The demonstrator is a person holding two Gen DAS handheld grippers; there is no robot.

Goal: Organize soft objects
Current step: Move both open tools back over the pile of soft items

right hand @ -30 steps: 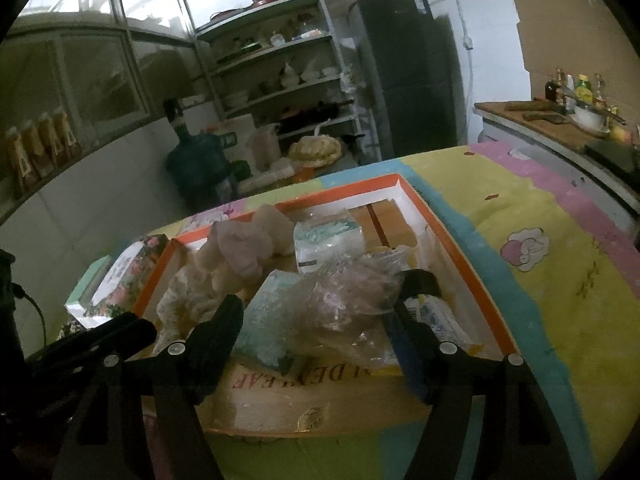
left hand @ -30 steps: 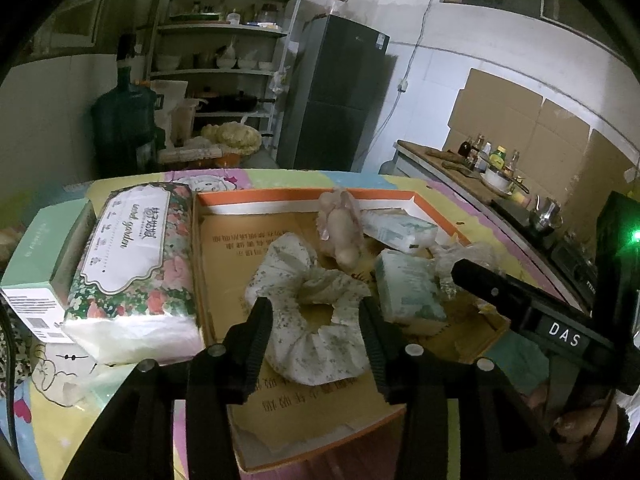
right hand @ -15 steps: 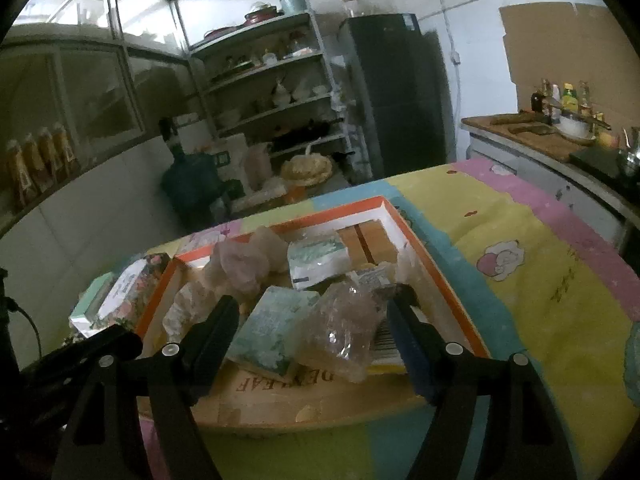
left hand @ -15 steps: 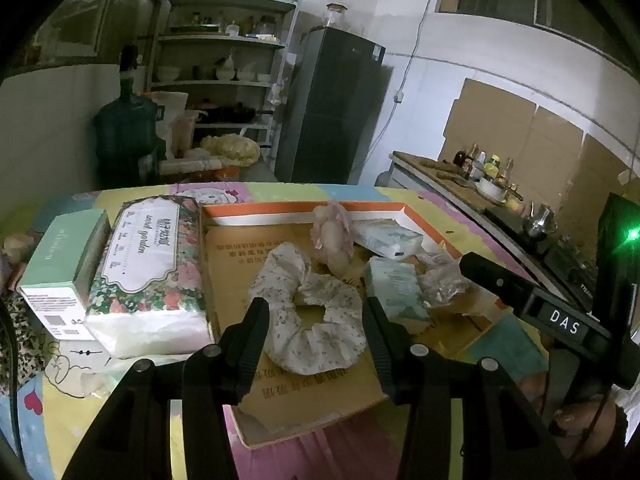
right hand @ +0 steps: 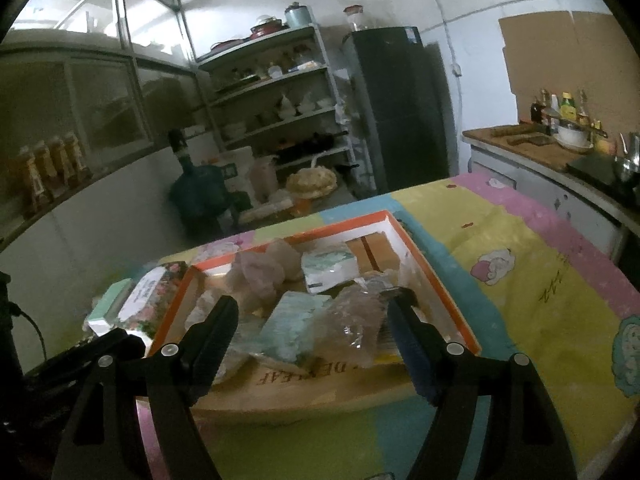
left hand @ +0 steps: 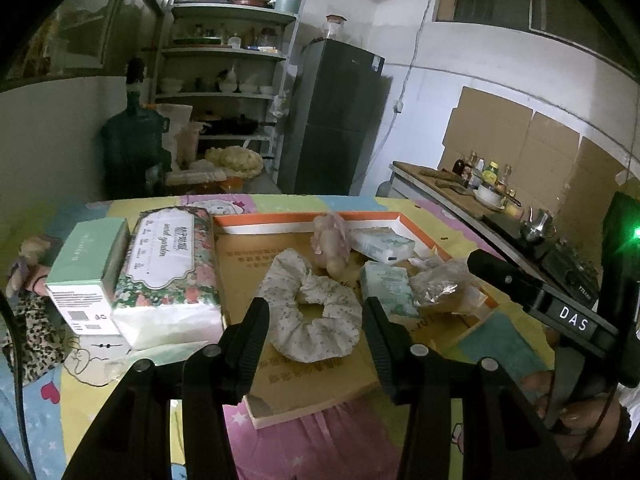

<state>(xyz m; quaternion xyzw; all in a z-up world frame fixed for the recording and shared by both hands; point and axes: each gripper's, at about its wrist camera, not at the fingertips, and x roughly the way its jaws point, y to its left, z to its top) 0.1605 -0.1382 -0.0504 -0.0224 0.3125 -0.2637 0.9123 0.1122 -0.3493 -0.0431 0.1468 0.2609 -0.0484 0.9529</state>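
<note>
From the left wrist view I see my left gripper [left hand: 314, 320] spread wide with nothing between its fingers, hanging above the near end of the cardboard tray [left hand: 256, 268]. The floral scrunchie [left hand: 310, 312] lies flat on the tray floor, framed by the two fingers but not touched by them. Behind it sits a pinkish soft item [left hand: 330, 242]; I can't make out what it is. To the right lie two tissue packs [left hand: 386, 288], and a crumpled clear bag [left hand: 438, 286] partly covers whatever is beneath it. Left of the tray, outside it, a large floral tissue pack [left hand: 168, 268] touches a mint box [left hand: 86, 268]. A leopard-print cloth [left hand: 28, 332] is cut off at the frame edge.

My right gripper [right hand: 316, 322] is also wide open and empty, above the tray's near right side. That view is blurred, so the heap between its fingers is hard to separate.
</note>
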